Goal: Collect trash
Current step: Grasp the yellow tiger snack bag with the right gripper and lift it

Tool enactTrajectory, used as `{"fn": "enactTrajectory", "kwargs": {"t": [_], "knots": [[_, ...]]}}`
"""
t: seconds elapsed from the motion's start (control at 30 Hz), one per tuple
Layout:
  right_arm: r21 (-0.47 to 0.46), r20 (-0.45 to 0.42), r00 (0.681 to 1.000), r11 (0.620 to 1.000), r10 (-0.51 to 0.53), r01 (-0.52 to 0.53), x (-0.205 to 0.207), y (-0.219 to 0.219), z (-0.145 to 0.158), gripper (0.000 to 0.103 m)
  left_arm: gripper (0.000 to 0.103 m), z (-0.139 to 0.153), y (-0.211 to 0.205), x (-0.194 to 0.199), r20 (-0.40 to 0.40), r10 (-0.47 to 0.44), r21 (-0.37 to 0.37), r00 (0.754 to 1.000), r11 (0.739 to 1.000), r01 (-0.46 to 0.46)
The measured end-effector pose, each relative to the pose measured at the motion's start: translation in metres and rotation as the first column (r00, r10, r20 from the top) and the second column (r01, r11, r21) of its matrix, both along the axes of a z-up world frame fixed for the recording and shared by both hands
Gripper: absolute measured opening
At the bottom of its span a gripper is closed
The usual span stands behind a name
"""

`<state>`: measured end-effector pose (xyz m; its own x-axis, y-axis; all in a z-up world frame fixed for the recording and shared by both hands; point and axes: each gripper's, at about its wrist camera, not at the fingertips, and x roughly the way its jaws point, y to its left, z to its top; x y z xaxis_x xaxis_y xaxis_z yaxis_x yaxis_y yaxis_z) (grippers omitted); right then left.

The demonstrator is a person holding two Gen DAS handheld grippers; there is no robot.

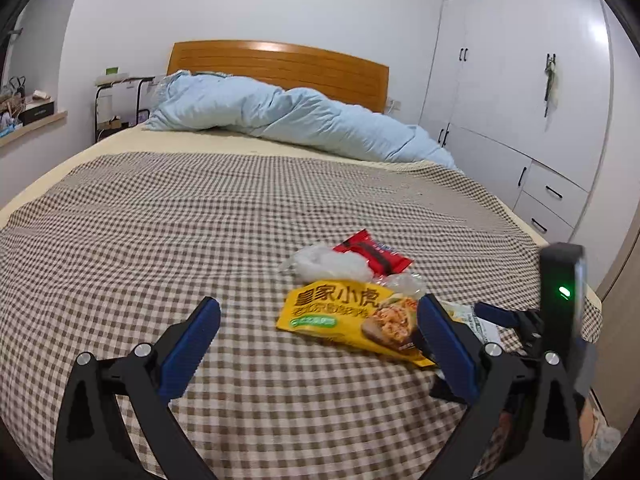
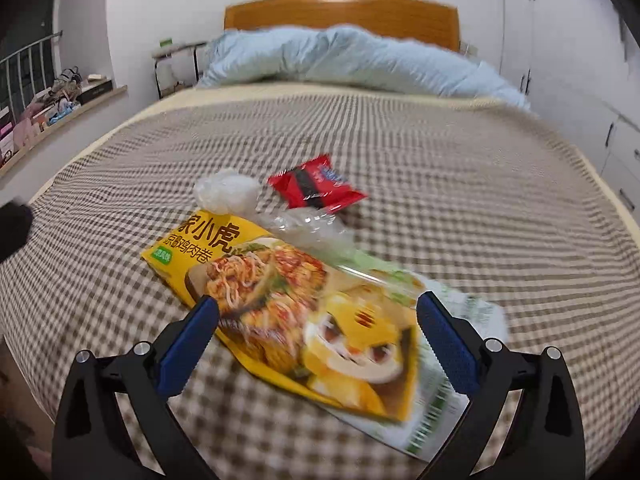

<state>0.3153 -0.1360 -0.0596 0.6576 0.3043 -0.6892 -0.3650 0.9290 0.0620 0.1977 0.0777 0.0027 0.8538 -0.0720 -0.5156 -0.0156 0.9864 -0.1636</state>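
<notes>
1. Right gripper (image 2: pixel 318 320) is spread wide and holds nothing, straddling the near end of the yellow food packet (image 2: pixel 288 300) on the checked bedspread (image 2: pixel 480 220)
2. Left gripper (image 1: pixel 320 320) is also wide open and empty, just beside the packet
3. Beyond lie clear plastic (image 2: pixel 308 224), a white wad (image 2: pixel 228 192) and a red wrapper (image 2: pixel 316 184)
4. Judged step: reaching for the packet; next, lower and close on its edge
</notes>
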Motion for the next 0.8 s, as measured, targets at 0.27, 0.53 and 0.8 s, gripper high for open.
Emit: {"fn": "enactTrajectory", "kwargs": {"t": [0.27,0.53,0.8], "knots": [[0.016,-0.131,0.991,1.000,-0.010,0.012,0.018,0.005,-0.025,0.095,0.095,-0.005,0.004,-0.003,-0.034,-0.021,-0.011,0.999,1.000,0.020],[-0.027,-0.134,0.991,1.000,-0.003,-0.001,0.017,0.009,-0.031,0.088,0.095,-0.001,0.009,-0.009,-0.022,-0.029,-0.044,0.999,0.999,0.028],[0.004,-0.031,0.999,1.000,-0.025,0.025,-0.009,-0.004,-0.020,0.036,0.096,0.003,0.025,-0.020,-0.007,-0.018,-0.079,1.000,0.997,0.018]]}}
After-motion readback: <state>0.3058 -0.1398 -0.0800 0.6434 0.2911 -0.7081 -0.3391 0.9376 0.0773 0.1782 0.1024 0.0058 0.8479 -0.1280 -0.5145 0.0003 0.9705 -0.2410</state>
